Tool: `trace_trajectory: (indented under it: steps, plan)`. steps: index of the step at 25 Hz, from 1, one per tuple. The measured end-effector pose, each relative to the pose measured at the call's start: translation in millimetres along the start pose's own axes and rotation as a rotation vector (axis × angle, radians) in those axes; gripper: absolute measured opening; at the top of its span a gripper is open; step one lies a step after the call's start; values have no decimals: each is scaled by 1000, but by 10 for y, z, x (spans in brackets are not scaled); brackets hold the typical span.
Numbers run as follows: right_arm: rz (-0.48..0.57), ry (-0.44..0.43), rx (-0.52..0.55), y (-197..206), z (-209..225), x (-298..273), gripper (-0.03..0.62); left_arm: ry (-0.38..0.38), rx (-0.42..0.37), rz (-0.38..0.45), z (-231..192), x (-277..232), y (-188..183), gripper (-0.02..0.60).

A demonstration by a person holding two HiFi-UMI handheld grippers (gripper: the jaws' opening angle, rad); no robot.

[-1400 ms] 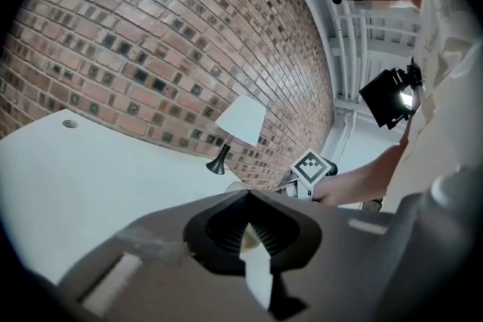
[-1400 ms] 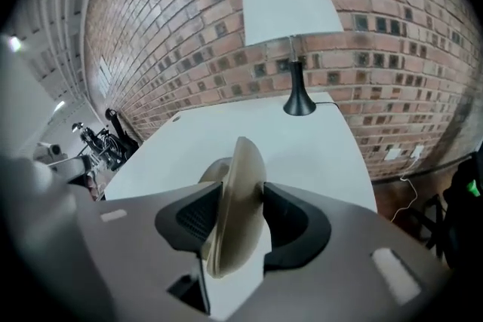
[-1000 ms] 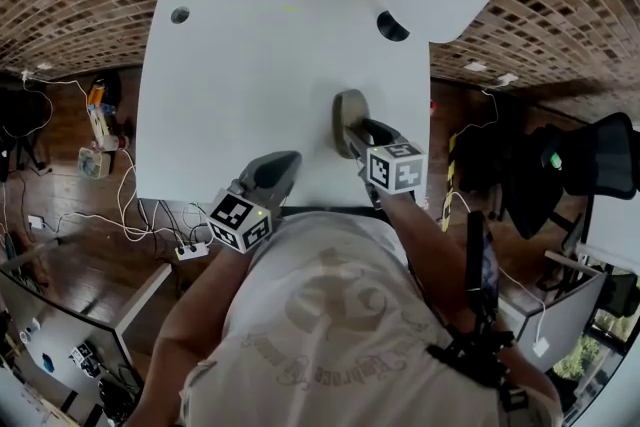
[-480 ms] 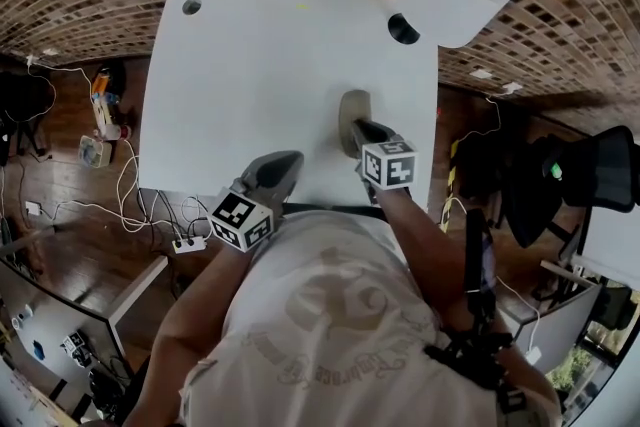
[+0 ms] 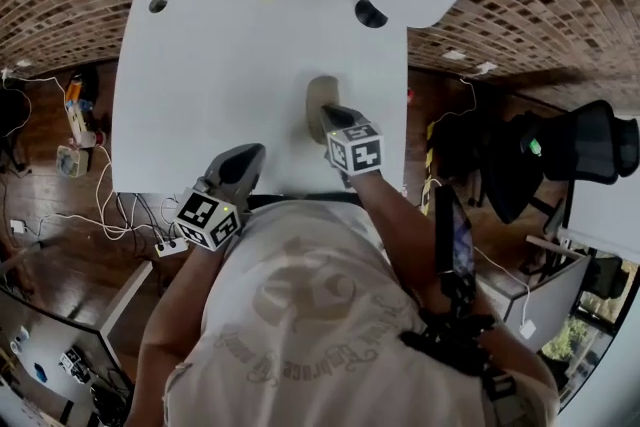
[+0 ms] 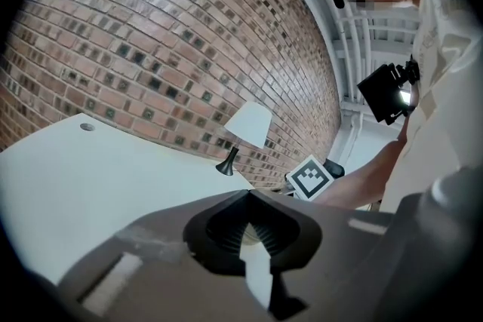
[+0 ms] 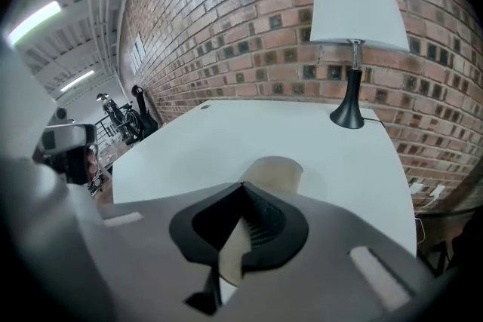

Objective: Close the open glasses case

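Judging by its smooth shell, the taupe oval hard glasses case [image 5: 318, 93] should handle light, stiff and slippery, so press down on its lid rather than pinch. It lies right of centre on the white table [image 5: 200, 65], long axis running up the frame. Your right gripper [image 5: 330, 115], jaws just closed together on nothing, hangs at its lower end; your left gripper [image 5: 248, 155], lower left, is likewise clamped empty.

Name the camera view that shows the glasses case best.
The head view: the glasses case lies on the white table, seen from above almost whole, only its near end under the right hand-held gripper. The right gripper view shows just its rounded far end past the jaws. The left gripper view shows none of it.
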State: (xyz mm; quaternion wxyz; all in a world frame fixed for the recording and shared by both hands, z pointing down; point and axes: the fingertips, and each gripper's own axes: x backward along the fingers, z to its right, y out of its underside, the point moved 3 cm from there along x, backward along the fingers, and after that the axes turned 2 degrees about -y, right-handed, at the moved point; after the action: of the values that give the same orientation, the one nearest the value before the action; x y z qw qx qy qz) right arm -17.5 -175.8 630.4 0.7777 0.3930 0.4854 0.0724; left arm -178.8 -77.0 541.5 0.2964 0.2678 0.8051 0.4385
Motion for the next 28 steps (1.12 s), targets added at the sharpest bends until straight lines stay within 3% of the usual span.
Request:
trace_trajectory:
  steps: [13, 19, 28]
  plan:
    - [12, -29, -42, 44, 3, 3, 9, 28, -51, -20, 103, 76, -11, 6]
    - [67, -14, -90, 22, 47, 90, 9, 39, -72, -45, 139, 119, -1, 6]
    - [224, -29, -143, -25, 148, 531, 9, 114, -99, -71, 386, -93, 70, 6]
